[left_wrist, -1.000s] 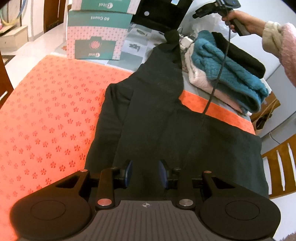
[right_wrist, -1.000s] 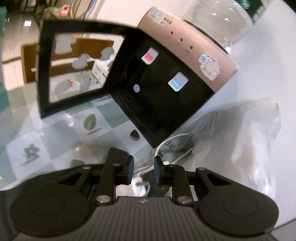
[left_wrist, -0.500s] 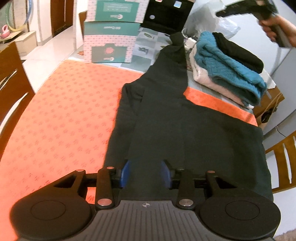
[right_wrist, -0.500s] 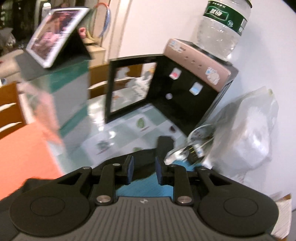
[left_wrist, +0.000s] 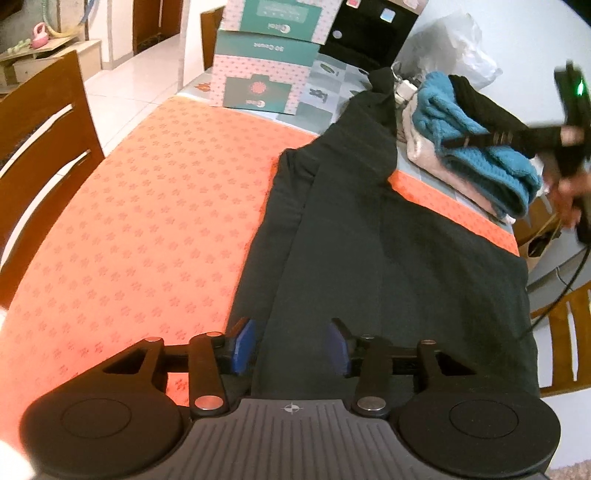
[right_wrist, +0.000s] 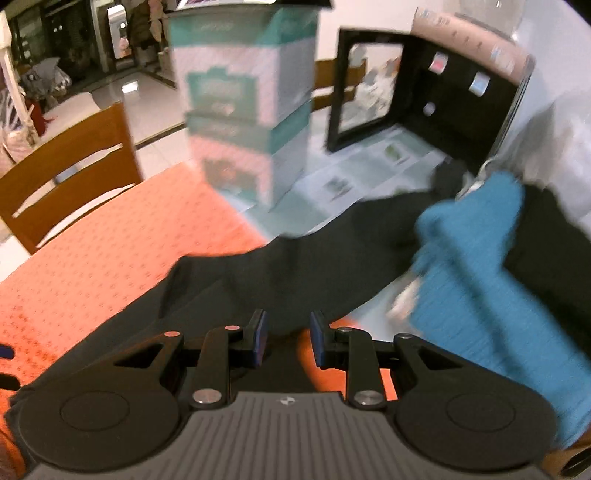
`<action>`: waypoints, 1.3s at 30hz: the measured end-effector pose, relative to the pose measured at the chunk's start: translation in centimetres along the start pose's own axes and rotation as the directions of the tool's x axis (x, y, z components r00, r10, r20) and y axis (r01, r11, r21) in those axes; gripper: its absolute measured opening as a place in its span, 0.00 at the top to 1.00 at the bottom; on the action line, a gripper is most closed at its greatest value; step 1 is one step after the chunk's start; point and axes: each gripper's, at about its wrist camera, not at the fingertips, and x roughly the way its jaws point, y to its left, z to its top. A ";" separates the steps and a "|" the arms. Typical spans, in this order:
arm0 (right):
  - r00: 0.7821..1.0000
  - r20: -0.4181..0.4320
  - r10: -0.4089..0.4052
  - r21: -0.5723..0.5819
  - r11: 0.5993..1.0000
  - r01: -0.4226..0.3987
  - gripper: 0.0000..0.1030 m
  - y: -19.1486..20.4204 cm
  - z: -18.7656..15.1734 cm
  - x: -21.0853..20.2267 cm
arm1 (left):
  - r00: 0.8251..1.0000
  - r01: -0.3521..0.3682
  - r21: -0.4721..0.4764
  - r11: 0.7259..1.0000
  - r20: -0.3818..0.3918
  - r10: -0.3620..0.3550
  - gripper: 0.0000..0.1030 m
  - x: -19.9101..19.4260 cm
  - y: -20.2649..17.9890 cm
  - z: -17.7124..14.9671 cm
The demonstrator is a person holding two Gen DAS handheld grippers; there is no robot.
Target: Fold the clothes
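Note:
A black garment (left_wrist: 369,236) lies spread lengthwise on the orange tablecloth (left_wrist: 147,221), one narrow end reaching the far side. My left gripper (left_wrist: 291,345) hovers over its near end. Its jaws are opening, the blue pads (left_wrist: 243,347) stand well apart, and nothing is pressed between them. My right gripper (right_wrist: 286,341) is above the garment's (right_wrist: 277,269) far part, beside a stack of folded clothes (right_wrist: 480,277). It shows a narrow gap between its pads with nothing in it. In the left wrist view it appears as a blur over that stack (left_wrist: 480,155), held by a hand (left_wrist: 565,192).
Two stacked teal-and-pink boxes (left_wrist: 266,55) and a black water dispenser (left_wrist: 369,33) stand at the table's far end, next to a plastic bag (left_wrist: 450,44). Wooden chairs flank the table at left (left_wrist: 37,147) and right (left_wrist: 569,332). A cable hangs off the right edge.
My left gripper has drawn back along the garment and its pads have spread wider. My right gripper has swung from the water dispenser to above the garment beside the folded stack.

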 end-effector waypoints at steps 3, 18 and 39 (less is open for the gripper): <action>0.999 -0.018 0.035 0.037 0.999 -0.035 0.72 1.8 -2.2 1.8 | 1.000 -0.007 -0.028 1.000 0.004 0.007 0.53 -0.5 0.5 -0.3; 0.988 -0.135 0.073 0.294 0.955 -0.030 0.92 3.4 -5.3 11.5 | 0.999 -0.012 -0.238 0.971 0.039 0.022 0.45 -2.8 4.0 -1.5; 0.999 -0.048 -0.021 0.342 0.939 0.036 0.66 3.5 -7.3 8.3 | 0.994 0.100 -0.296 0.950 0.076 -0.081 0.39 -3.4 3.2 -0.2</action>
